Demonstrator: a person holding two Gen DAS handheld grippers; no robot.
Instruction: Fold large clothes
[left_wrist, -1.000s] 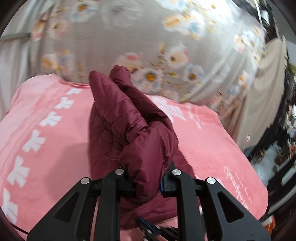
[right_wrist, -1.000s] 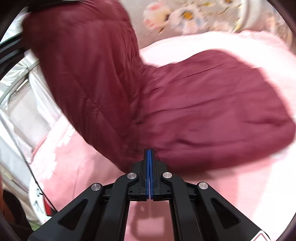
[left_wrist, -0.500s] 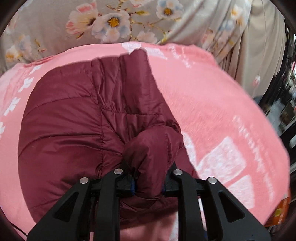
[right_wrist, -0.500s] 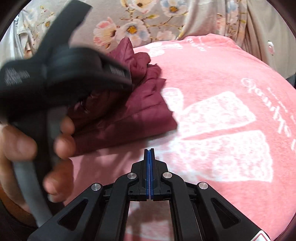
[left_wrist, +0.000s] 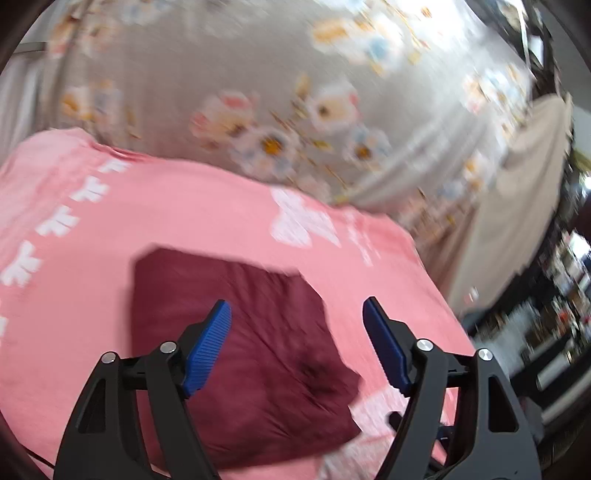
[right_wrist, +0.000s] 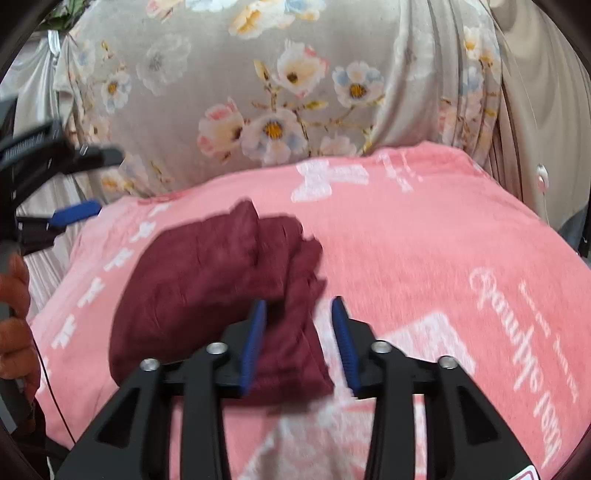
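A dark red padded jacket (left_wrist: 236, 354) lies folded into a compact bundle on the pink blanket (left_wrist: 184, 214). My left gripper (left_wrist: 297, 310) hovers above it with its jaws opening wide, and nothing is pinched between the blue pads. In the right wrist view the same jacket (right_wrist: 207, 280) sits left of centre. My right gripper (right_wrist: 299, 310) is above its near right edge, jaws opening, pads not pressing on the fabric. At the left edge of that view are the left gripper (right_wrist: 70, 184) and the hand (right_wrist: 14, 325) holding it.
A grey floral curtain (right_wrist: 280, 92) hangs behind the bed. The pink blanket (right_wrist: 461, 258) carries white lettering and stretches to the right of the jacket. Beyond the bed's right edge are a beige cloth (left_wrist: 517, 206) and dark cluttered furniture (left_wrist: 561, 302).
The left gripper has let go of the jacket fold and pulled back, and the jacket now lies flat and folded. The right gripper went from shut to parted and rose.
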